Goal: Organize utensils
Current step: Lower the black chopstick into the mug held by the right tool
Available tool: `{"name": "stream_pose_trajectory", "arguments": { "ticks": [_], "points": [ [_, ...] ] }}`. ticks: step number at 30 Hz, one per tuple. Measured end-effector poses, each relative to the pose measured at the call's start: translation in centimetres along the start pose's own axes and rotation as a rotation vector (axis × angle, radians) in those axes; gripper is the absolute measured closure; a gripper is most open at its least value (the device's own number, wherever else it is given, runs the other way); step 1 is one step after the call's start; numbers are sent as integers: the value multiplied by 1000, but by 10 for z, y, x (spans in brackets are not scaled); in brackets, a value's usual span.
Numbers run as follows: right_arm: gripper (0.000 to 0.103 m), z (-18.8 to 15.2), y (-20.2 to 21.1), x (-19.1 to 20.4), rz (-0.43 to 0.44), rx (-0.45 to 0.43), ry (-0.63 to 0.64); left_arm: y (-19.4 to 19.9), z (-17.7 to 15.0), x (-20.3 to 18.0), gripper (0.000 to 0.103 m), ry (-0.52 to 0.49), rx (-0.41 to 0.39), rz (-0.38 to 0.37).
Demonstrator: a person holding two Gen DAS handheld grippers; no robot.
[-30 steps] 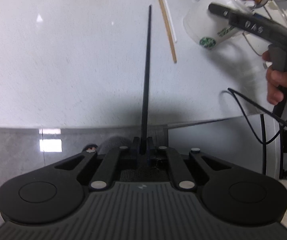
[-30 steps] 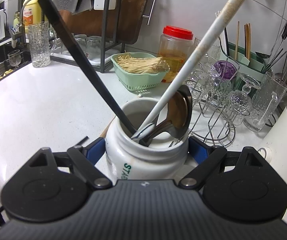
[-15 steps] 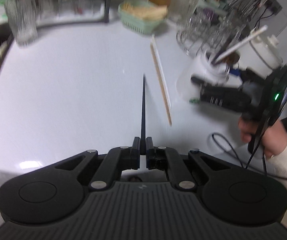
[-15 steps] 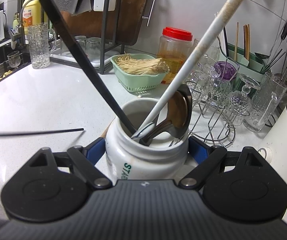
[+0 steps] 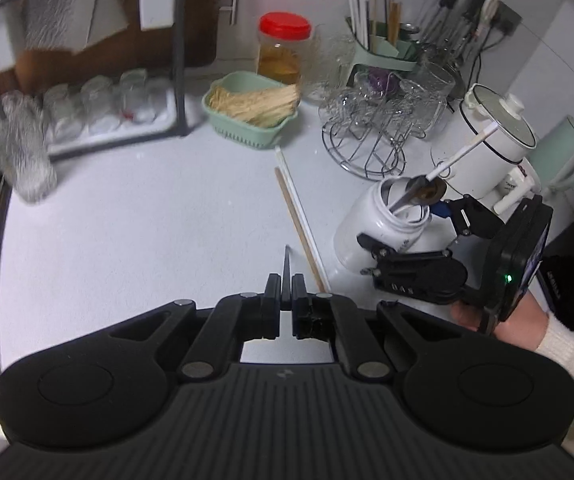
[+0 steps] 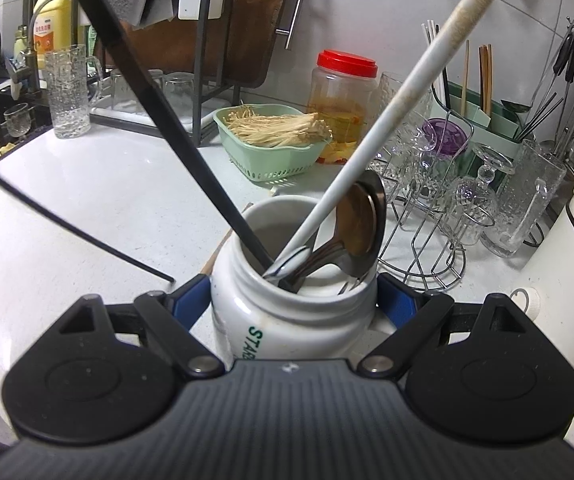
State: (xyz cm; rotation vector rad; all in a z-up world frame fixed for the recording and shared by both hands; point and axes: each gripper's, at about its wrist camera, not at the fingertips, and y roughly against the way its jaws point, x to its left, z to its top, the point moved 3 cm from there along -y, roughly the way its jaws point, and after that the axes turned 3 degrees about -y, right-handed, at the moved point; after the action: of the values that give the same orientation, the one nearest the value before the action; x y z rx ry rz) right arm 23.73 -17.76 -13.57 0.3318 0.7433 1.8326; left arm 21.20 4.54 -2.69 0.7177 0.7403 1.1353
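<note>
— Where's the black chopstick (image 5: 286, 266)?

— Clamped between the nearly closed jaws of the left gripper (image 5: 286, 294), held in the air over the white counter (image 5: 135, 224) and pointing away from the camera. In the right wrist view it shows as a thin dark line (image 6: 75, 228) coming in from the left edge, its tip near the jar.

— And the jar?

— The white jar (image 6: 287, 320) stands on the counter between the blue-padded fingers (image 6: 191, 300) of the right gripper (image 6: 293, 300), which press on its sides – a medium-wide grip around the body. A hand (image 5: 503, 320) in a white sleeve holds that gripper.

— What's inside it?

— Another black chopstick (image 6: 167, 128) leaning left, a white chopstick (image 6: 399, 108) leaning right, and a metal spoon (image 6: 361, 228) with its bowl up against the rim.

— Anything loose on the counter?

— Two more lie side by side just left of the jar: a wooden chopstick (image 5: 299, 228) and a second white chopstick (image 5: 295, 196). Behind them sit a green basket (image 5: 247, 136) of pale strands, a jar with a red lid (image 5: 283, 48), a wire rack of glasses (image 5: 371, 132) and a white kettle (image 5: 495, 136).
</note>
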Motion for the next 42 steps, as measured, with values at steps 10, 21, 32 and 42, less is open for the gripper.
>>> {"name": "stream_pose_trajectory", "arguments": {
  "ticks": [10,21,32,42],
  "points": [
    [12,-1,1,3,-11,-8,-9,15,53,-8,97,-155,4,-20],
    [11,-1,1,3,-10,-12,-4,54,115,-51,97,-376,-15,-37],
    [12,-1,1,2,1,-16,2,82,146,-95,97,-491,-44,-92],
    [12,-2,1,2,0,-18,-2,88,147,-118,97,-526,-57,-139]
  ]
}}
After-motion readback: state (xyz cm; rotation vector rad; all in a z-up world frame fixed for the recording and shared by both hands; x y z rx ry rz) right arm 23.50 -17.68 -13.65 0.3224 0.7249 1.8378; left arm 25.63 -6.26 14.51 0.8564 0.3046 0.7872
